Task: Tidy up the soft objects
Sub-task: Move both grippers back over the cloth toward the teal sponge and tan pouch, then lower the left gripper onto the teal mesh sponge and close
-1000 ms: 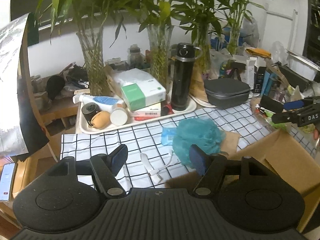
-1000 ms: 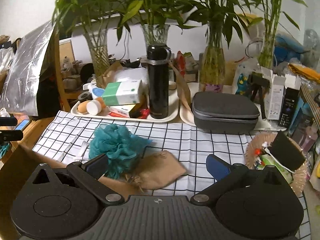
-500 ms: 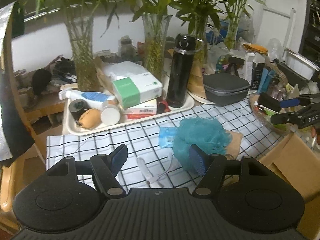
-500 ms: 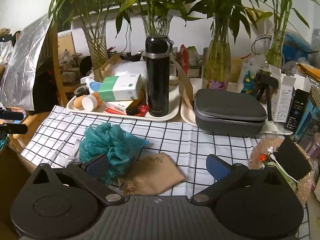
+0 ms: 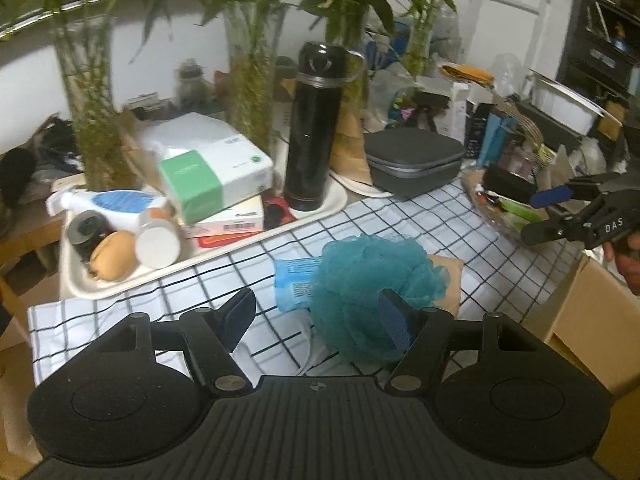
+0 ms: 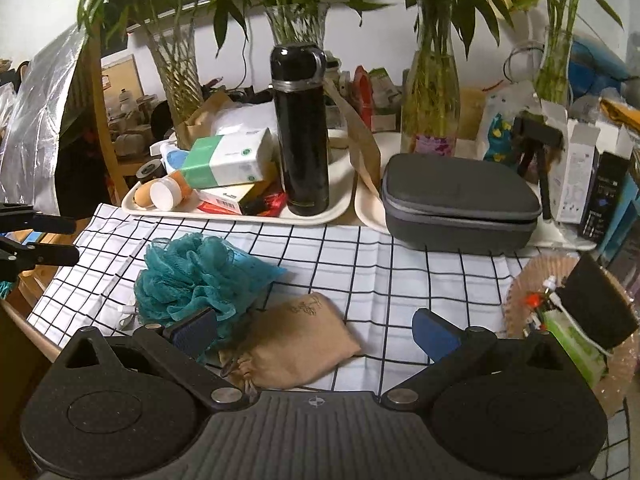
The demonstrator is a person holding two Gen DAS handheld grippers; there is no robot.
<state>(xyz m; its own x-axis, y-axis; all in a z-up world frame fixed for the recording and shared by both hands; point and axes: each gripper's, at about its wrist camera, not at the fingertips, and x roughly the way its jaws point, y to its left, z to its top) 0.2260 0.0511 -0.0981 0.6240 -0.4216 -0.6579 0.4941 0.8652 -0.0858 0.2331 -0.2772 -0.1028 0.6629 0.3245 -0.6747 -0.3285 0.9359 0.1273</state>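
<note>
Checked cloth [image 6: 360, 264] covers the crowded table, and both grippers hang low over its near edge. The left gripper [image 5: 316, 316] stands with its jaws wide and empty; its right pad sits just in front of the teal bath pouf [image 5: 372, 280], while the left pad is over bare cloth, so the pouf is not yet between them. The right gripper [image 6: 316, 334] is likewise spread wide with nothing in it, and the tan drawstring pouch [image 6: 292, 344] lies on the cloth just ahead, roughly between its fingers.

Outward from the claws, a small blue packet [image 5: 294, 280] lies touching the pouf on its far side, and a white cord [image 5: 306, 354] trails on the cloth beside it. Pouf and pouch lie close together, the pouch partly tucked behind the pouf as the left wrist view shows it. An open cardboard box [image 5: 588, 312] stands at the table's edge to the right of the left gripper, and may be where the soft things are meant to go.

As a judgement, the task looks barely begun: every soft item visible lies loose on the cloth, nothing is gripped, and no item can be seen in the box. Grasping, carrying and placing each piece all remain.
</note>
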